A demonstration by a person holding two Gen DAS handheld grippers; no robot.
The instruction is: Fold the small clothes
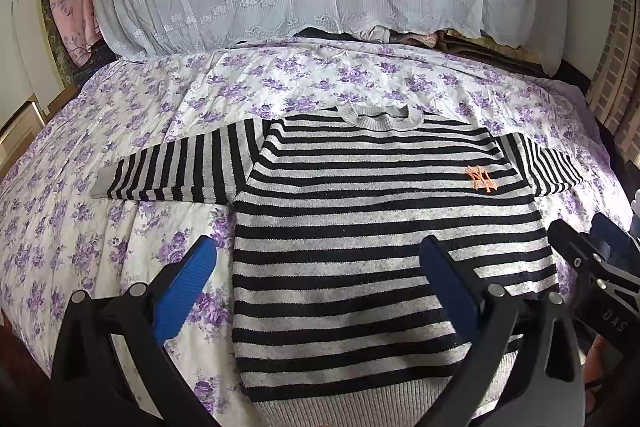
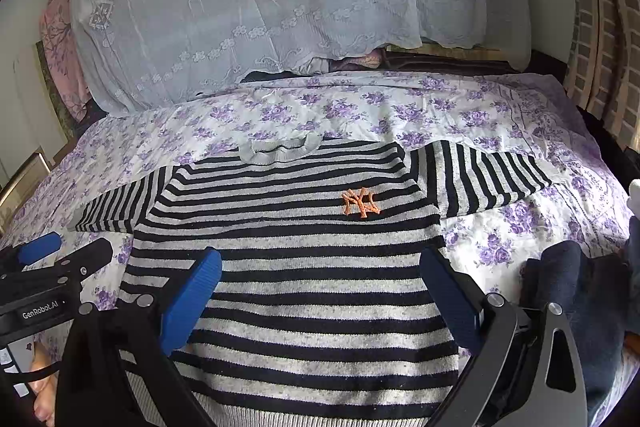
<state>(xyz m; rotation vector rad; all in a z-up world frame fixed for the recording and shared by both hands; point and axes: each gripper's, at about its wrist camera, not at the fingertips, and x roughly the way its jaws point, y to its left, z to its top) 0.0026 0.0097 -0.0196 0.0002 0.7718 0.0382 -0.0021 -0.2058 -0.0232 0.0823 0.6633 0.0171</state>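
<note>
Striped sweater (image 1: 360, 227) hem cut off, tools (image 1: 320, 267) open

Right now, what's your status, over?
Both tools open, left and right, hovering. Striped sweater flat on floral sheet, sleeves spread, unfolded. Nothing in the way.

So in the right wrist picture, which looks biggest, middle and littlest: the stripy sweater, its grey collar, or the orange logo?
1. Striped sweater: biggest by far.
2. Grey collar.
3. Orange logo: littlest, though the collar lies farther away, so it is close.

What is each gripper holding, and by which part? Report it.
Nothing is held. The left gripper and right gripper both hang open above the striped sweater, which lies flat.
</note>
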